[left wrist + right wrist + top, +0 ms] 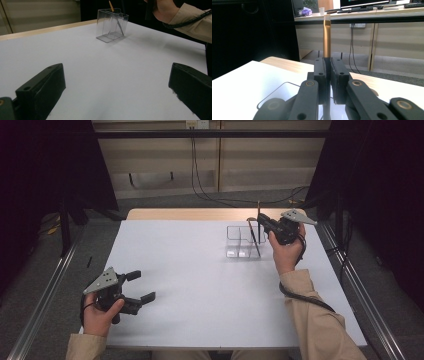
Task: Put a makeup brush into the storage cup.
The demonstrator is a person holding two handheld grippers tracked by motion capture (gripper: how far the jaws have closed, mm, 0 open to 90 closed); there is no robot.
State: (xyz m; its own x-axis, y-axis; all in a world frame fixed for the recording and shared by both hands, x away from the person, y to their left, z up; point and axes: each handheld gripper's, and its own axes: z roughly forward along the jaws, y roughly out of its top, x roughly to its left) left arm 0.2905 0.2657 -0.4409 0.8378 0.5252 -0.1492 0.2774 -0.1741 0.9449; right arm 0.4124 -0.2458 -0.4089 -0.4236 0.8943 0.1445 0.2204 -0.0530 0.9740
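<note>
The right gripper [327,82] has its jaws pressed nearly together on a slim pencil [327,37], which stands upright between the pads with its gold-brown shaft rising above them and its lower part passing down behind the jaw links. Held vertical like this, the pencil looks lined up for a straight drop into the clear plastic holder [239,241] just beneath it, which sits on the white table [200,280] at about two o'clock from the table's centre; a second dark pencil [254,240] already leans inside it. The grip sits partway along the shaft, so the lower end can enter a compartment before the jaws reach the rim; which compartment it hangs over I cannot tell. Out at about eight o'clock, well apart from the holder, the left gripper [140,286] rests by the near edge with its jaws spread wide and nothing between them, probably parked there to keep the path clear.
</note>
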